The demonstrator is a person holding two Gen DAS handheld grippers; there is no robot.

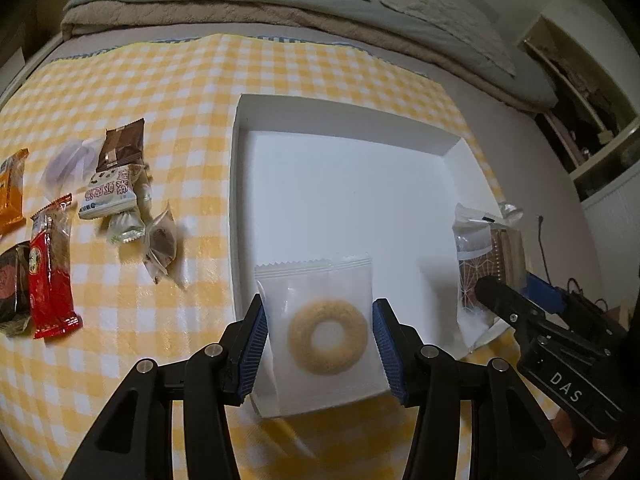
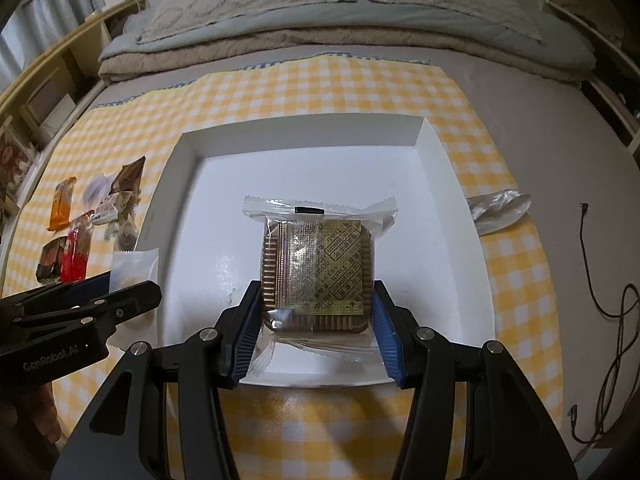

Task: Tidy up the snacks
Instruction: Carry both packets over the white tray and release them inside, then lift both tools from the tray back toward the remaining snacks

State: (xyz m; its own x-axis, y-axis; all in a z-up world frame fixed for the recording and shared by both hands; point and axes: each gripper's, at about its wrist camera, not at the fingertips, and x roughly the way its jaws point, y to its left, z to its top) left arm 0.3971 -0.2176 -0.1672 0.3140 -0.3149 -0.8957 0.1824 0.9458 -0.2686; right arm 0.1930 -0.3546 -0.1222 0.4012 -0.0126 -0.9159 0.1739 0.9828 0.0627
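Note:
A shallow white box (image 1: 340, 116) lies open on the yellow checked cloth (image 1: 160, 80). My left gripper (image 1: 320, 344) is shut on a white packet with a ring-shaped cookie (image 1: 326, 336), held by its side edges above the box's near left corner. In the right wrist view that gripper (image 2: 128, 286) shows at the left, the packet (image 2: 134, 266) sticking out past its fingers. My right gripper (image 2: 316, 332) is shut on a clear-wrapped square brown cookie (image 2: 320, 268) with a gold sachet, low over the box floor (image 2: 420, 240). It also appears at the right of the left wrist view, as the right gripper (image 1: 508, 286).
Several loose snacks lie left of the box: a red packet (image 1: 52, 272), an orange one (image 1: 10, 188), a brown one (image 1: 120, 148) and small wrapped sweets (image 1: 160, 240). A crumpled clear wrapper (image 2: 500, 208) and a black cable (image 2: 600, 280) lie to the right. Folded bedding (image 2: 320, 48) lies behind.

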